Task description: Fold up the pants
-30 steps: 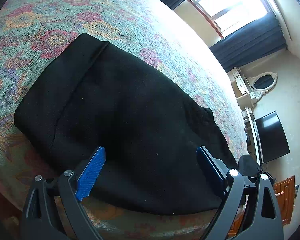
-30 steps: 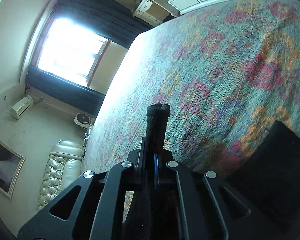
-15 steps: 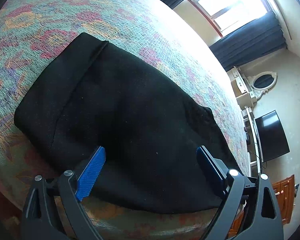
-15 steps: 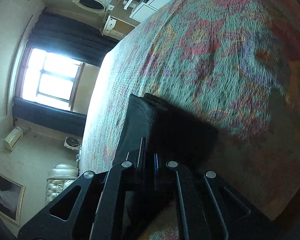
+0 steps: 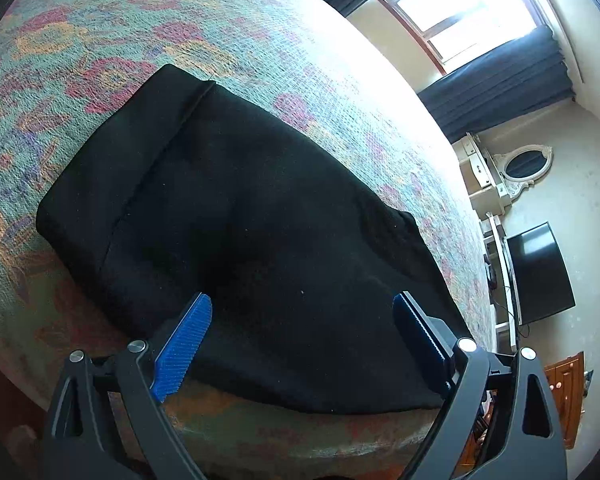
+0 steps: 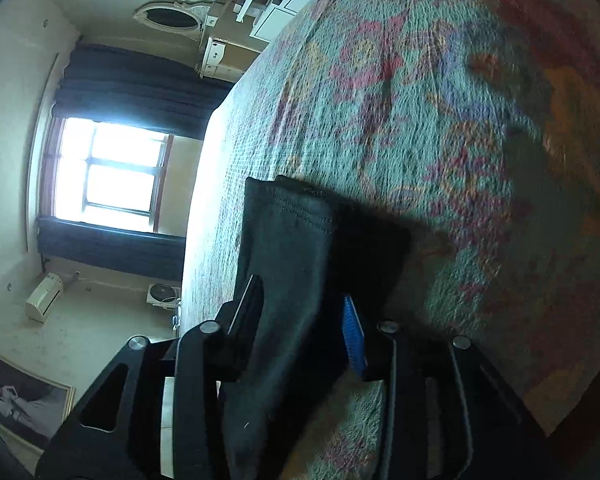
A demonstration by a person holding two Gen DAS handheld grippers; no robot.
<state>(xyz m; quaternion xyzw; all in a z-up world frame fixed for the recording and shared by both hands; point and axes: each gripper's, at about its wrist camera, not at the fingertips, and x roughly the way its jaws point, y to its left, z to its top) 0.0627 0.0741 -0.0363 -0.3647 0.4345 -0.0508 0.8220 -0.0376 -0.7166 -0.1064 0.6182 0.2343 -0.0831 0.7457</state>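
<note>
Currently the black knit fabric pants (image 5: 236,216) lie flat as a folded slab on the floral woven bedspread in teal, red and orange (image 5: 148,20), with one banded end toward the upper left of the left wrist view and the long axis running from that end down to the right. A hemmed end of the same garment (image 6: 288,248) runs lengthwise between the fingers of the right gripper (image 6: 300,308), its stitched edge pointing away from the camera along the fingers' own line. The right jaws have just been opening; they stand partly apart, the blue ribbed pad (image 6: 354,338) is clear of the cloth on one side, and the fabric lies loose in the gap, not pinched. The left gripper (image 5: 304,320) hovers over the near edge of the slab with its jaws wide apart, both blue pads (image 5: 184,344) straddling cloth and holding nothing. As a judgement, the right gripper is the one placed to withdraw backward along the hem's axis, while the left is better placed for the next grasp.
</note>
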